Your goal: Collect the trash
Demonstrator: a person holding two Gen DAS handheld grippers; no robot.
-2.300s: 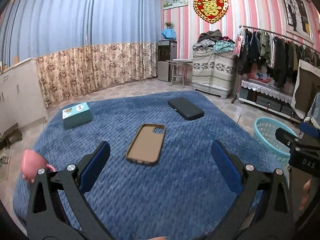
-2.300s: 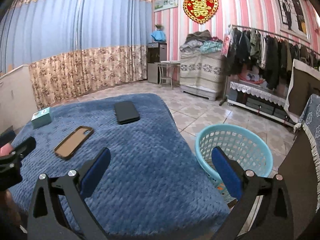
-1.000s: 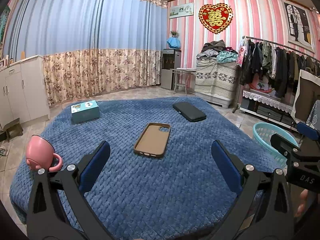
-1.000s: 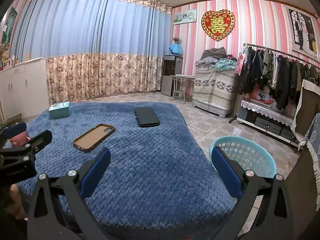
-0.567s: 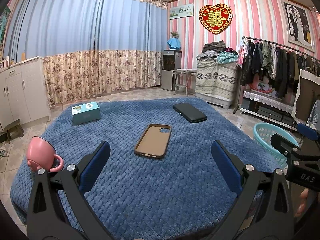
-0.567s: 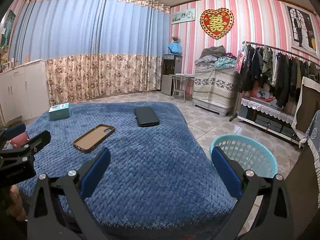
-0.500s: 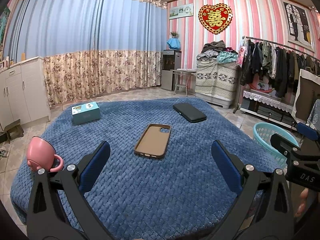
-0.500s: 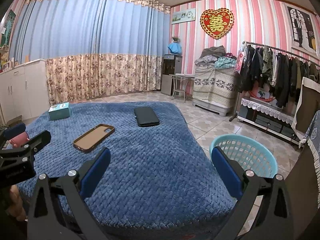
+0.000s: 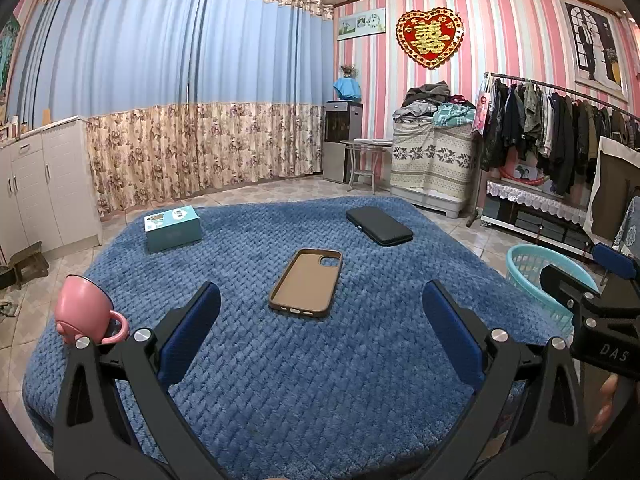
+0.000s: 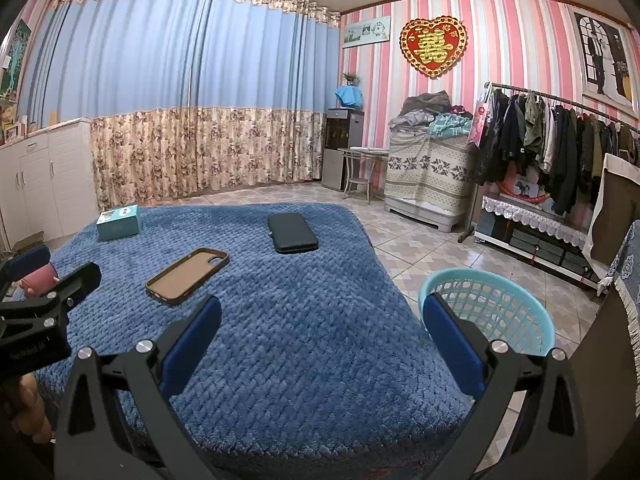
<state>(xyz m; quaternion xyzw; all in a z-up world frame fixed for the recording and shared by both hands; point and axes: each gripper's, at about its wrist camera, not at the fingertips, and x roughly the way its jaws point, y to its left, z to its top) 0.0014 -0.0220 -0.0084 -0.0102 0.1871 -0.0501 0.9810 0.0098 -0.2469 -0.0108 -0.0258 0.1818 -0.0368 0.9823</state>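
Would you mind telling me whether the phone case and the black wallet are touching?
Apart. The left wrist view shows blue blanket plainly between the phone case and the black wallet.

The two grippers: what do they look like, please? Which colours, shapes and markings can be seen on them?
Both are alike. The left gripper and the right gripper each have two black angular arms with triangular cut-outs and silver screws, ending in blue padded fingers. The right gripper's body bears white letters "DAS" in the left wrist view. No cables or sleeves show.
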